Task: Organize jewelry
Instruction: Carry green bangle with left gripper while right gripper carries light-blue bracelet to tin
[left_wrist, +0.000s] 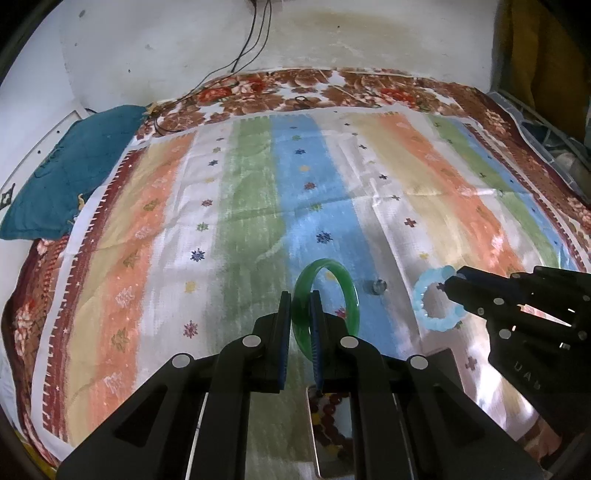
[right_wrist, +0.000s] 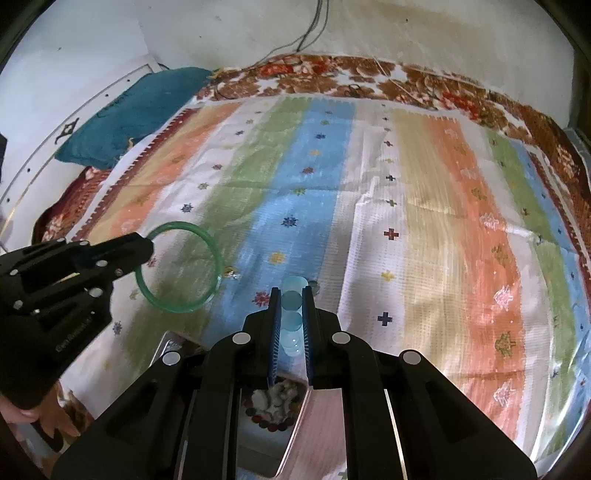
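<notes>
My left gripper (left_wrist: 301, 295) is shut on a green bangle (left_wrist: 345, 282) and holds it upright above the striped cloth; the bangle also shows in the right wrist view (right_wrist: 207, 240), with the left gripper (right_wrist: 147, 242) at its rim. My right gripper (right_wrist: 290, 291) is shut on a pale blue beaded bracelet (right_wrist: 291, 299); the bracelet also shows in the left wrist view (left_wrist: 428, 299), held by the right gripper (left_wrist: 448, 282). A shiny box (right_wrist: 291, 424) with beads inside lies just below both grippers. A small bead (left_wrist: 378, 285) lies on the cloth between the two bracelets.
The striped cloth (left_wrist: 258, 184) covers a bed with a floral sheet (left_wrist: 332, 88). A teal pillow (left_wrist: 70, 170) lies at the far left. Black cables (left_wrist: 255, 40) hang down the white wall behind. A small trinket (right_wrist: 231, 273) lies by the bangle.
</notes>
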